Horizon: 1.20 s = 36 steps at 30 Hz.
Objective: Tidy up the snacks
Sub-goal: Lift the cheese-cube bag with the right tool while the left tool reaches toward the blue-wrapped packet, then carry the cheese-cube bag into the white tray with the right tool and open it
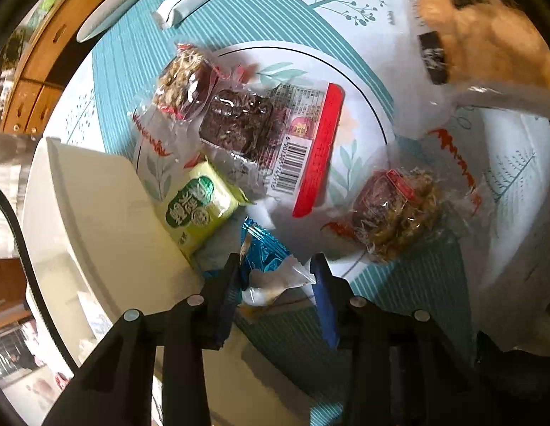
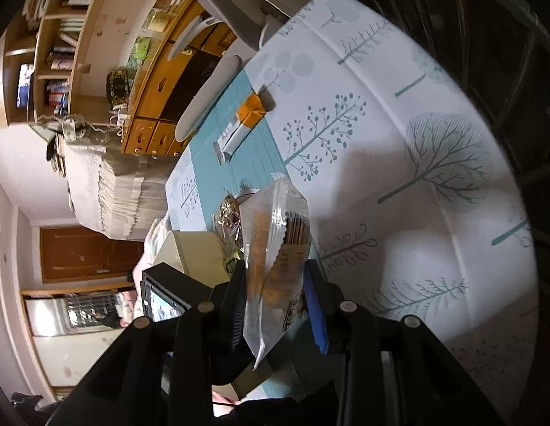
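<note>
In the left wrist view, my left gripper [image 1: 275, 266] is shut on a blue foil snack packet [image 1: 264, 248] at the near rim of a white plate [image 1: 363, 99]. On the plate lie a green packet [image 1: 200, 206], a red-edged packet with a dark cake [image 1: 275, 131] and two clear nut-brittle packets [image 1: 184, 81] [image 1: 399, 209]. My right gripper [image 2: 275, 266] is shut on a clear packet of orange crackers [image 2: 275, 248], held above the table; that packet also shows at the top right of the left wrist view [image 1: 480, 28].
A cream box [image 1: 108, 220] stands left of the plate and shows in the right wrist view [image 2: 193, 248]. An orange-and-white stick packet [image 2: 244, 120] lies on the teal placemat [image 2: 246, 156]. White dishes [image 2: 211, 96] sit at the table's far edge. The tree-print tablecloth [image 2: 417, 177] spreads right.
</note>
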Tool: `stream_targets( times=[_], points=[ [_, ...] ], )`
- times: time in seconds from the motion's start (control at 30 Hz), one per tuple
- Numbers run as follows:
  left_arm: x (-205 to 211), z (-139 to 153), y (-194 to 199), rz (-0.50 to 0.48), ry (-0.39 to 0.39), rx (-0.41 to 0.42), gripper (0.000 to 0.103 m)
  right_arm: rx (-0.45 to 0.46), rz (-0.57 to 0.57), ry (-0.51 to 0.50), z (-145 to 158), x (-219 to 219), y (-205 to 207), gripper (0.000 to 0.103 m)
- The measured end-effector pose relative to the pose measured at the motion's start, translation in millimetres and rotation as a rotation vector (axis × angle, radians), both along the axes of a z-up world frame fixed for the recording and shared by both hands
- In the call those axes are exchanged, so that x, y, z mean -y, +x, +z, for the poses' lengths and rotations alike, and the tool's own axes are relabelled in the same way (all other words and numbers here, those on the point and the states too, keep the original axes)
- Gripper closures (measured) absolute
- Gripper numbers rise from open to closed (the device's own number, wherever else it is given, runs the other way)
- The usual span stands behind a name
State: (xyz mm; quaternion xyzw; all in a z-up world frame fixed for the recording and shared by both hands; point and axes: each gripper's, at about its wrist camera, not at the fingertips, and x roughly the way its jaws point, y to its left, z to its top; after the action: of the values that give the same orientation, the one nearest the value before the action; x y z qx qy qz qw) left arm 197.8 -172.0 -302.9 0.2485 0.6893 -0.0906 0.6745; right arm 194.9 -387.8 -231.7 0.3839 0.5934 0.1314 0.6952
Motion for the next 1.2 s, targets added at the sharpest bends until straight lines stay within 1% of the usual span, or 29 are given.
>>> stream_targets(
  times=[0.07, 0.2, 0.33, 0.5, 0.67, 0.77, 0.87, 1.0, 1.1, 1.2],
  points=[
    [-3, 7, -3, 0.014, -0.009, 0.007, 0.066, 0.022, 0.019, -0.038, 12, -1, -3, 0.071],
    [-3, 27, -11, 0.036, -0.062, 0.018, 0.066, 0.048, 0.05, -0.094, 29, -7, -12, 0.072],
    [-4, 54, -20, 0.073, -0.147, 0.022, 0.066, 0.083, 0.085, -0.143, 47, -15, -22, 0.072],
    [-14, 91, -27, 0.132, -0.257, 0.024, 0.066, 0.15, 0.146, -0.21, 72, -34, -33, 0.072],
    [-21, 129, -38, 0.181, -0.341, 0.064, 0.066, 0.227, 0.198, -0.276, 96, -55, -46, 0.072],
    [-27, 148, -46, 0.216, -0.391, 0.087, 0.066, 0.257, 0.203, -0.31, 108, -67, -53, 0.072],
    [-41, 166, -55, 0.254, -0.435, 0.116, 0.066, 0.287, 0.209, -0.336, 121, -83, -62, 0.072],
    [-66, 181, -66, 0.283, -0.496, 0.128, 0.066, 0.314, 0.223, -0.358, 137, -107, -72, 0.072],
    [-89, 191, -78, 0.28, -0.498, 0.152, 0.066, 0.332, 0.231, -0.376, 149, -132, -81, 0.072],
    [-114, 200, -89, 0.288, -0.517, 0.168, 0.066, 0.351, 0.239, -0.387, 158, -156, -91, 0.072]
  ],
)
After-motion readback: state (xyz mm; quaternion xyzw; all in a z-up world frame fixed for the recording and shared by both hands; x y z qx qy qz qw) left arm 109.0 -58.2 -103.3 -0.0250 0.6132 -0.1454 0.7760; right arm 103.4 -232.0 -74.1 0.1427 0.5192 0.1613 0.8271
